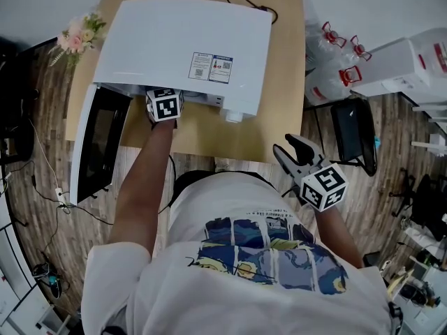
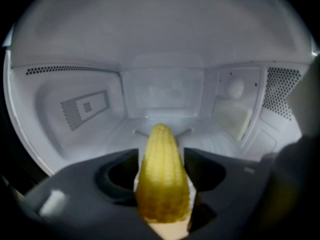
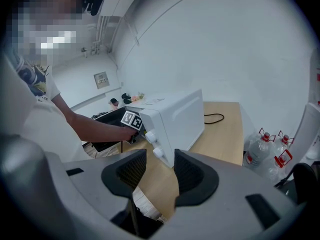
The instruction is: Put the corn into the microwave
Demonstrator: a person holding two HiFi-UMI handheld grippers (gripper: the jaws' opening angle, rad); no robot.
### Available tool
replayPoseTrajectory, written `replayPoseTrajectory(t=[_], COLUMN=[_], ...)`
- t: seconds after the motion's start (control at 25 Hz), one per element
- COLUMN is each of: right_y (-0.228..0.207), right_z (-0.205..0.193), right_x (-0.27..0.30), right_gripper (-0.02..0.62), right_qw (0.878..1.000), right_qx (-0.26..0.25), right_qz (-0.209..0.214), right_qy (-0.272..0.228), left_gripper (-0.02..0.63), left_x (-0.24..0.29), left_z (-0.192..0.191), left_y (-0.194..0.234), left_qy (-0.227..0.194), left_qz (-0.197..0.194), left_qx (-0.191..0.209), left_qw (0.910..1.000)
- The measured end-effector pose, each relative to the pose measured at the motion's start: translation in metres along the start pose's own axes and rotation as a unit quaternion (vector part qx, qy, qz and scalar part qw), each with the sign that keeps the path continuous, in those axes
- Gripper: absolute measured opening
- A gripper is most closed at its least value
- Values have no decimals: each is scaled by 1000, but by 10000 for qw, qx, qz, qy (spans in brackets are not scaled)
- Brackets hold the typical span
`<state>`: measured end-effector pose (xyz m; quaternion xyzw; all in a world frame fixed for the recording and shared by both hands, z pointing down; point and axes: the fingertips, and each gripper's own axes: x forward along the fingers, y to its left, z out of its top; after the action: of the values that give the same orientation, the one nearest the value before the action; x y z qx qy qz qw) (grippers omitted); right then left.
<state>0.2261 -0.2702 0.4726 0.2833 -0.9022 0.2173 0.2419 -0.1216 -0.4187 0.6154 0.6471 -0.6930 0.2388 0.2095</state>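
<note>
This looks like a lab or test room set up with a few household things, not a lived-in kitchen. A white microwave [image 1: 183,44] stands alone on a plain wooden table [image 1: 209,137] in open space, with a small bunch of flowers [image 1: 78,35] at one corner. Loose cables [image 1: 43,165] and a power strip [image 1: 61,197] lie on the wood-plank floor [image 1: 70,236]. Beside the table stand large water bottles [image 1: 328,54] with red handles, a black office chair [image 1: 353,135] and white storage boxes [image 1: 412,61]. The right gripper view shows bare white walls [image 3: 225,44] with a small wall panel [image 3: 101,79]
</note>
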Motion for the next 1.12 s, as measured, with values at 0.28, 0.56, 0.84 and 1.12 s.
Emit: replayPoseTrajectory(t=[0.28, 0.56, 0.84, 1.12], right_y=[26, 66, 115, 162], right_z=[4, 4, 4, 3], right_x=[13, 31, 46, 53], right_gripper=[166, 166, 153, 133], right_qw=[9999, 9997, 9995, 9993], right_qx=[-72, -111, -177, -265], right_qz=[105, 196, 244, 141], right_qy=[-11, -31, -106, -244], left_gripper=[298, 298, 296, 255], left_x=[-27, -67, -115, -175], left_z=[4, -7, -22, -31], left_y=[6, 15, 24, 26], left_qy=[-224, -370, -460, -668], left_qz=[-320, -613, -1066, -1620], left_qx=[-130, -120, -220, -209], left_qw=[9992, 9974, 9930, 9843])
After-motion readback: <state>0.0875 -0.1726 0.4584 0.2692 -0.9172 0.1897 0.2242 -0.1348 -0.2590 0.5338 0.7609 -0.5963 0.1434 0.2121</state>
